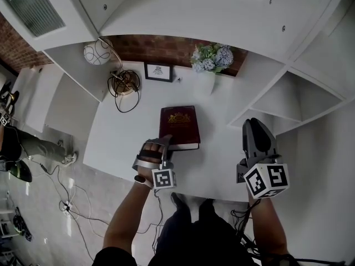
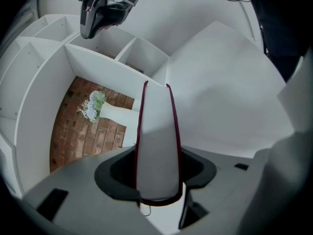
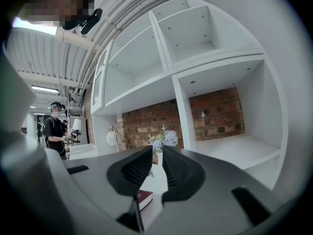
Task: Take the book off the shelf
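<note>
At the shelf's [image 1: 119, 140] front edge the left gripper [image 1: 160, 144] has its fingers clamped on the near end of the flat-lying book [image 1: 179, 122], likely to draw it off, while the right gripper [image 1: 254, 126] waits aside, fingers barely parted and empty, with flowers [image 1: 211, 58] behind.

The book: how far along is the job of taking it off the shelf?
Done: the left tool is closed on the book's near edge. In hand: the book lies flat on the shelf, not yet lifted. Left: carry it away. The right tool holds nothing.
</note>
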Demonstrator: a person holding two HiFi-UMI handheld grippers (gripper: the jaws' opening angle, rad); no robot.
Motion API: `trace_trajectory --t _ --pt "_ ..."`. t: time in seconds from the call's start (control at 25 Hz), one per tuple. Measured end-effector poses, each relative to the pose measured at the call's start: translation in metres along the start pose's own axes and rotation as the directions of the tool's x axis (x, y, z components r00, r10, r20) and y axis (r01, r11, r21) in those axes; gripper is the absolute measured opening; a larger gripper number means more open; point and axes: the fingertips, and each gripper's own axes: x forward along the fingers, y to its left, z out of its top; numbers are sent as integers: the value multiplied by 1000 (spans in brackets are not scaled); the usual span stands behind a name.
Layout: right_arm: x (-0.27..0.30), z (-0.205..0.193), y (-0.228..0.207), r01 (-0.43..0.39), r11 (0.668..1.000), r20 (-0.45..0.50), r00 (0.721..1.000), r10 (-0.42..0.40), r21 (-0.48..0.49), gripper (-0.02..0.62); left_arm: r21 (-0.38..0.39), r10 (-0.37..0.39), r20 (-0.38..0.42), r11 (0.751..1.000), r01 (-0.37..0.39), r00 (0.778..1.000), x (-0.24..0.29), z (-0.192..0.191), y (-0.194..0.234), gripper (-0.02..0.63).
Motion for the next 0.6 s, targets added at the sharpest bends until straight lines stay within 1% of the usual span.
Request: trace_trajectory --t 0.16,0.32,0.44,0.6 --pt "-3 -6 -2 2 1000 -14 1000 -1 25 61 -67 -88 -19 994 87 996 4 -1 -17 248" --pt "-5 -6 -8 7 998 -16 1000 -6 63 61 -98 -160 -29 983 156 987 5 1 -23 273" --pt "-5 -9 -10 5 996 -27 1000 -3 92 61 -121 -224 -48 969 217 974 9 -3 -36 290" --pt "-6 -15 -11 4 994 -40 999 0 111 61 -154 -298 -47 945 288 953 9 -1 -46 319"
